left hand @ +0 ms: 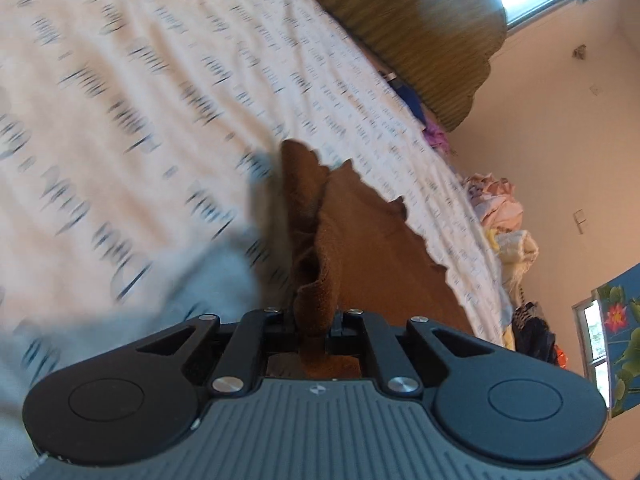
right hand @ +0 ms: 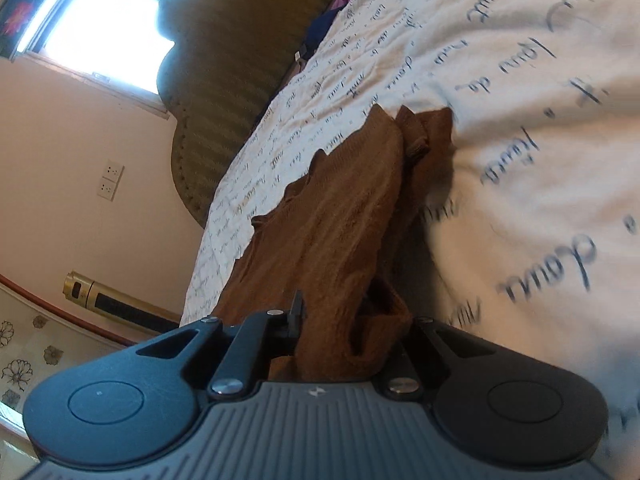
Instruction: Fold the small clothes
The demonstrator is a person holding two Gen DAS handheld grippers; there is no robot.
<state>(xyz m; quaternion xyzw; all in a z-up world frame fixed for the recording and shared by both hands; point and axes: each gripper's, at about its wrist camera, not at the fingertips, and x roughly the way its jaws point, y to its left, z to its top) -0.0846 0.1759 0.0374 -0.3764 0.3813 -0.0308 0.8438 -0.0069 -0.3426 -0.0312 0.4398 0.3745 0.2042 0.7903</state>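
A small brown knitted garment [left hand: 352,232] with a wavy edge lies stretched over the white bedsheet [left hand: 160,100] printed with dark script. My left gripper [left hand: 314,326] is shut on one end of it, the cloth bunched between the jaws. In the right wrist view the same brown garment [right hand: 344,216] runs away from the camera, and my right gripper [right hand: 344,332] is shut on its near edge, folds of cloth covering the fingertips. The garment hangs taut between both grippers just above the bedsheet [right hand: 520,100].
An olive ribbed headboard [left hand: 420,28] stands at the far end of the bed. Piles of pale and pink clothes [left hand: 500,208] sit along the bed's edge. A wall [right hand: 80,152] with sockets and a window [right hand: 108,20] lies to the left in the right wrist view.
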